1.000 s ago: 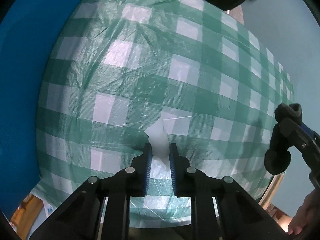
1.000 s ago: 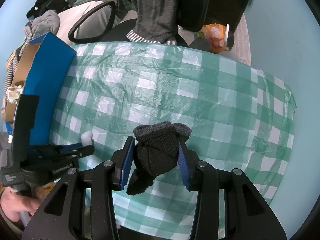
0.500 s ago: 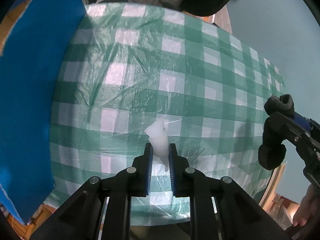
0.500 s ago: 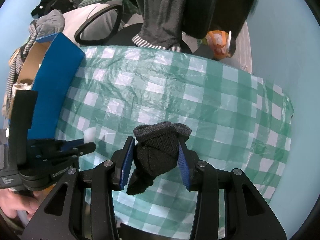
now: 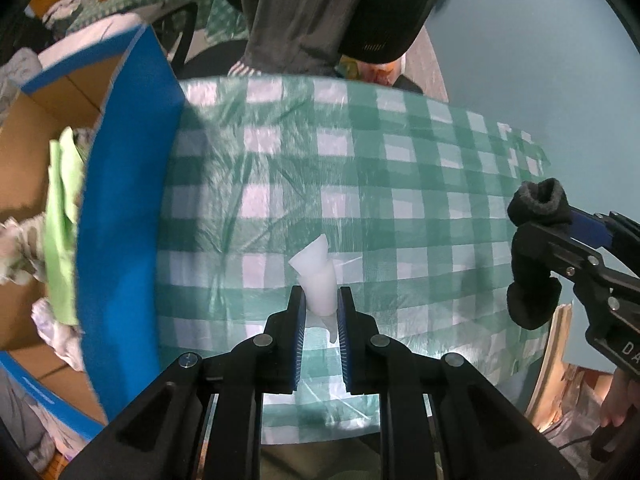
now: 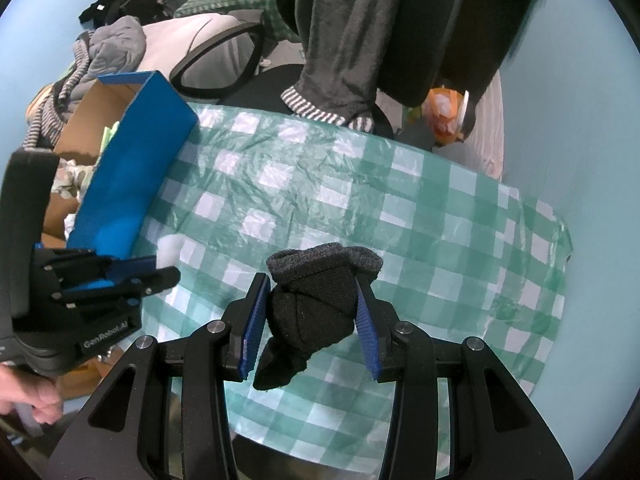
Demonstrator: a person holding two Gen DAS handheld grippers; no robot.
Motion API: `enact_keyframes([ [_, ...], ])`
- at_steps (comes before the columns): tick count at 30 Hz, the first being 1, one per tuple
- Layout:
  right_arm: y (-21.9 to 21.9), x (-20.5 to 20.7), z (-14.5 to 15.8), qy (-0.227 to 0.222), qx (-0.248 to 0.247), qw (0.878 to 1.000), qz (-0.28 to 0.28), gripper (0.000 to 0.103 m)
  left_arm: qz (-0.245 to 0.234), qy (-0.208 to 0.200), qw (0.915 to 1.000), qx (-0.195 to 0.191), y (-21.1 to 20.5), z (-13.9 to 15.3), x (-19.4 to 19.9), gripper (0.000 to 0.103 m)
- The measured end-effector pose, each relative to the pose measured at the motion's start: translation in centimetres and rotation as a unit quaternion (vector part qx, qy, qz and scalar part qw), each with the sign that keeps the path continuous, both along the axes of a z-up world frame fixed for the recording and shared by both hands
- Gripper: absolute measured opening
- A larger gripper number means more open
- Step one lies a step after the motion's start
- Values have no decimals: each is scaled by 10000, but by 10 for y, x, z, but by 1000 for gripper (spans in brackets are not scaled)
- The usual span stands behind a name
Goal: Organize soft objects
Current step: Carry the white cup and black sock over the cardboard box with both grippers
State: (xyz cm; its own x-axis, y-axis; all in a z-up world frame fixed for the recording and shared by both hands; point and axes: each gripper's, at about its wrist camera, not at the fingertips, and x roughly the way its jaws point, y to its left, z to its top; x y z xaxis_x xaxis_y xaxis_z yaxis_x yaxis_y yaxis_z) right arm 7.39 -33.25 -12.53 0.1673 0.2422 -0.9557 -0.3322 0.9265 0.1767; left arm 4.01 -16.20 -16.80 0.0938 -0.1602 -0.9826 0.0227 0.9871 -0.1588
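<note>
My left gripper [image 5: 321,304] is shut on a small white soft piece [image 5: 318,280] and holds it above the green checked tablecloth [image 5: 400,184]. It also shows in the right wrist view [image 6: 160,274] with the white piece [image 6: 168,250] at its tip. My right gripper [image 6: 310,300] is shut on a rolled black sock [image 6: 312,308], held above the cloth; it shows at the right of the left wrist view [image 5: 536,264]. A cardboard box with blue flaps [image 5: 124,208] stands at the left with soft items inside [image 5: 60,220].
The box [image 6: 132,184] sits at the table's left edge. An office chair with grey clothes draped over it [image 6: 344,40] stands behind the table. A pile of clothes [image 6: 116,44] lies at the back left. A light blue wall [image 5: 520,60] is on the right.
Both grippers have risen and drawn back with their loads. The left view has turned so that the open box and its contents now show at the left.
</note>
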Motion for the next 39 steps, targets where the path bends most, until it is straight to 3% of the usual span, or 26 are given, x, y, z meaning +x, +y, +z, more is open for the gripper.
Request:
enact_keyframes([
  [7,9,-3,20,-171,40,9998,-9,41,-241,-249,9994,63,0,25,-1,15],
  [19,39,-5,46,-345,221,9991,126,41,-329,-553,9979,78,36,59,-9,15],
  [39,134,13,67,-539,458,9931,940,41,454,-672,9966,158,134,77,-25,15],
])
